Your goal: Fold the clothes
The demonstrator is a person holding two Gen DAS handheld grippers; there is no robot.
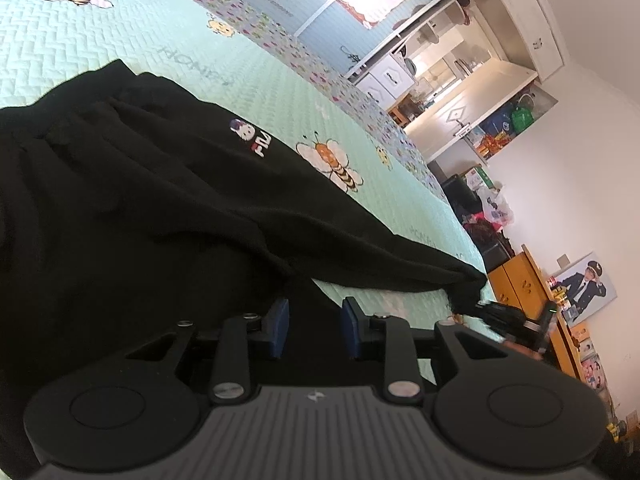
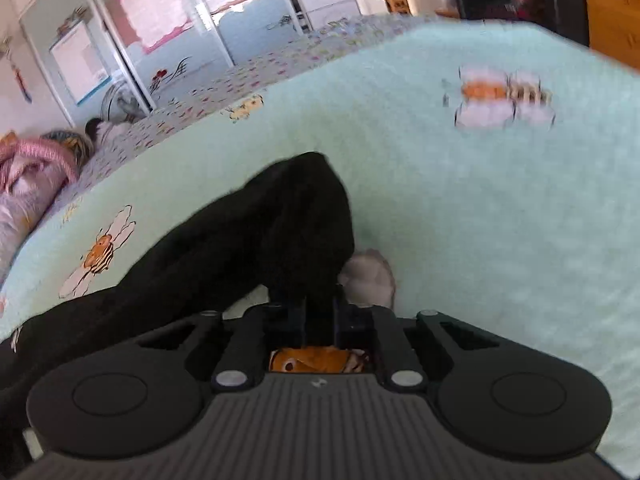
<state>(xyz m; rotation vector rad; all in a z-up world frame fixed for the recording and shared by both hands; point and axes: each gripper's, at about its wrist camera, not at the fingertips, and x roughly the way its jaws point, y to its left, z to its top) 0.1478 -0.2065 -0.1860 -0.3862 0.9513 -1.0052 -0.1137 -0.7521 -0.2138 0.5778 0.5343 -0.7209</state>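
A black garment [image 1: 132, 200] with a small white and red logo [image 1: 252, 136] lies crumpled on the mint bedspread [image 1: 120, 28]. My left gripper [image 1: 314, 326] hovers at its near hem. The blue pads [image 1: 279, 328] stand apart, bedspread shows between their tips, and nothing is pinched. At the right, the garment tapers to a corner [image 1: 468, 284] held by my right gripper [image 1: 486, 308]. In the right wrist view, that gripper [image 2: 320, 312] is shut on a bunched end of the black cloth [image 2: 296, 220], which trails off to the left. A pale grey patch [image 2: 368, 278] beside the right finger is too blurred to identify.
The bedspread [image 2: 480, 200] has bee prints [image 2: 500, 98] and spreads wide to the right of the cloth. Pink bedding [image 2: 28, 168] lies at the far left. Beyond the bed's far edge stand a yellow wooden cabinet [image 1: 520, 280] and wardrobe doors [image 2: 160, 40].
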